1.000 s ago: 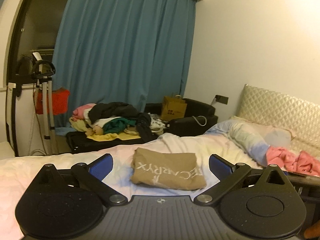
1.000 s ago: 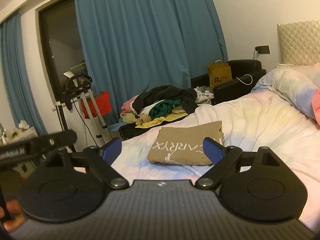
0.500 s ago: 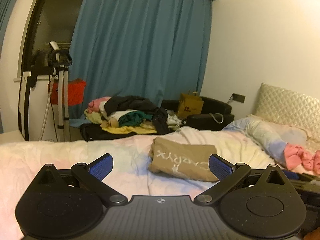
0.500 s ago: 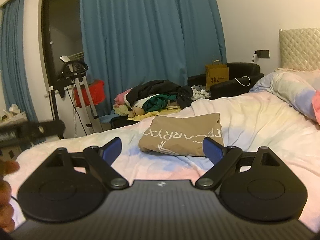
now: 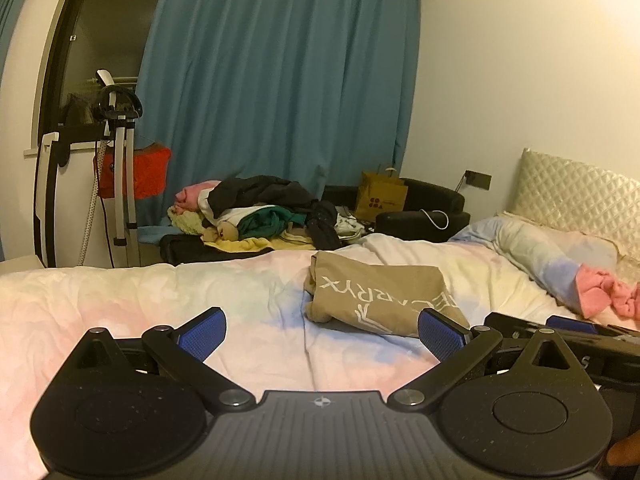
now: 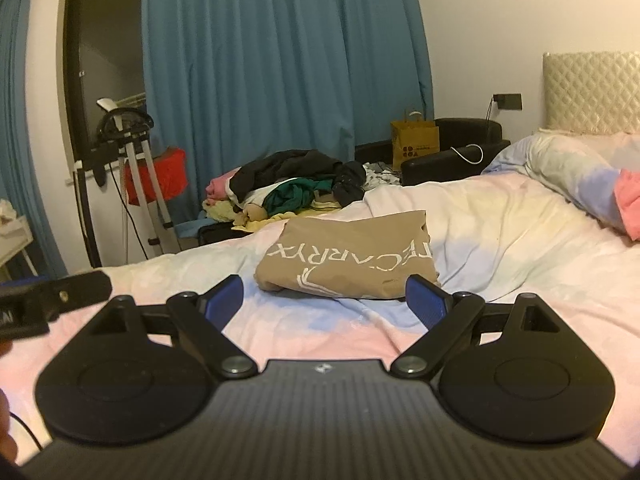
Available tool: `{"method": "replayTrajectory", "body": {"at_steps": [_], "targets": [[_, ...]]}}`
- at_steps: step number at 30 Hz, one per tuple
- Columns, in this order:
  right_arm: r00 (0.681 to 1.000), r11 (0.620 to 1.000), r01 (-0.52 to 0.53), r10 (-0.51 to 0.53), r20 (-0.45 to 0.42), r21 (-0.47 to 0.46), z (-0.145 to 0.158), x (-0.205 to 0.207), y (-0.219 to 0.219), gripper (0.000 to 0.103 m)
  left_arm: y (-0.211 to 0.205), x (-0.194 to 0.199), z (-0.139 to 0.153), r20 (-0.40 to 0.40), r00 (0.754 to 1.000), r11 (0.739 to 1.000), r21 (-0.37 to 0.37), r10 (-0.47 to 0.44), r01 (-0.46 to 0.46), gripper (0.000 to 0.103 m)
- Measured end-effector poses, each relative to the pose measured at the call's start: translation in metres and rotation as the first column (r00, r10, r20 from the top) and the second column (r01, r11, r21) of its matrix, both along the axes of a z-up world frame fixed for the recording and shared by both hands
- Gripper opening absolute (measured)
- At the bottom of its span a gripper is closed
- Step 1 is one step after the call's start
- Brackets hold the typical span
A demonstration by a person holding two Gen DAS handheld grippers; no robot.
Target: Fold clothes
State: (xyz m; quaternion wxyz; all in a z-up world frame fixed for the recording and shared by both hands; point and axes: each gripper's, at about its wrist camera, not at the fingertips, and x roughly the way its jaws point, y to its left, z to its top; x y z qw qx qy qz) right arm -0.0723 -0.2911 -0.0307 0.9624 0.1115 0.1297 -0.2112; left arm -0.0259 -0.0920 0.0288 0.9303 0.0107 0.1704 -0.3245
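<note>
A tan cotton garment with white lettering [image 6: 348,256] lies folded on the pastel tie-dyed bedspread [image 6: 500,216], apparently finished. Both the left gripper [image 5: 320,330] and right gripper [image 6: 325,300] hang just short of it, jaws spread wide and empty.

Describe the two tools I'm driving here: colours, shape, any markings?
Both match. The left tool and right tool each have a black ribbed body with a small round emblem at its front edge, two round black discs, and black linkage arms joined by silver rivets. The fingers carry blue textured pads. White lettering shows on the left tool's side in the right view, too cropped to read.
</note>
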Motion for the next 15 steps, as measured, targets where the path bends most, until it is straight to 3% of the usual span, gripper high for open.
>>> {"method": "replayTrajectory", "body": {"at_steps": [15], "targets": [[0.999, 1.0, -0.011, 0.011, -0.034, 0.011, -0.0055, 0.0064, 0.0001, 0.089, 0.0038, 0.0024, -0.0022, -0.034, 0.998, 0.998, -0.024, 0.052, -0.052, 0.103]]}}
